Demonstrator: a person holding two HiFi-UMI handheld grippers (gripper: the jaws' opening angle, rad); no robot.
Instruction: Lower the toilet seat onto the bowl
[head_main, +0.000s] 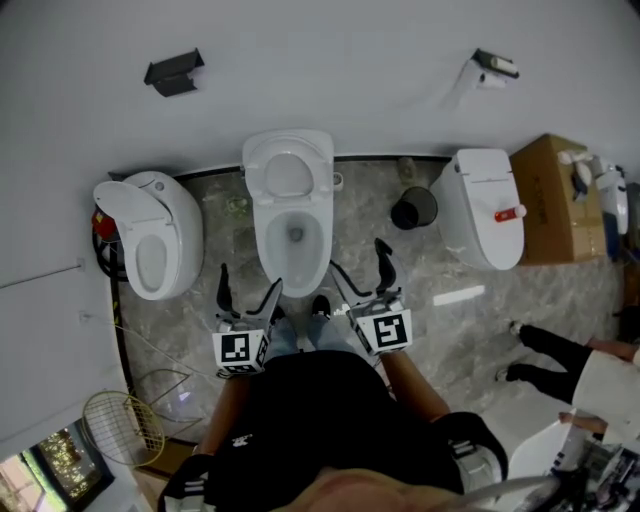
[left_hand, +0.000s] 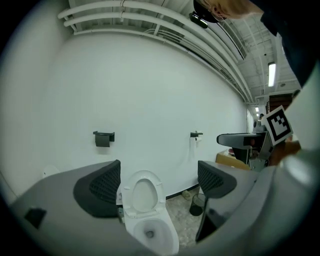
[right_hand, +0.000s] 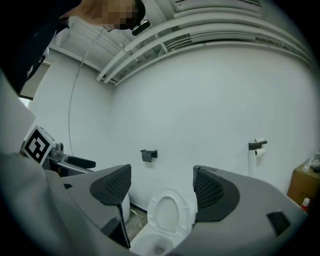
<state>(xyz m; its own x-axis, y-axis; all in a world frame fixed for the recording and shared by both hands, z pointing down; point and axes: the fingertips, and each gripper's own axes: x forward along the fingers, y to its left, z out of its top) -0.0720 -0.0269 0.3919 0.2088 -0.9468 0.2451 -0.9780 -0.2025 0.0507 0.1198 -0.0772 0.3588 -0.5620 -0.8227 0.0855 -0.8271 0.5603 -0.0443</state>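
A white toilet stands against the wall in the middle, its seat (head_main: 288, 172) raised upright over the open bowl (head_main: 294, 240). The left gripper view frames the seat (left_hand: 143, 195) and bowl (left_hand: 151, 233) between its jaws; so does the right gripper view, with seat (right_hand: 167, 214) above bowl (right_hand: 156, 247). My left gripper (head_main: 248, 290) hovers open just left of the bowl's front. My right gripper (head_main: 358, 272) is open off the bowl's right front. Neither touches the toilet and nothing is held.
Another toilet (head_main: 152, 233) with a half-raised lid stands at left, a closed one (head_main: 484, 205) at right. A black bin (head_main: 413, 209), a cardboard box (head_main: 553, 198), a wall paper holder (head_main: 495, 66) and a black bracket (head_main: 173, 72) are around. A person's legs (head_main: 545, 358) are at right.
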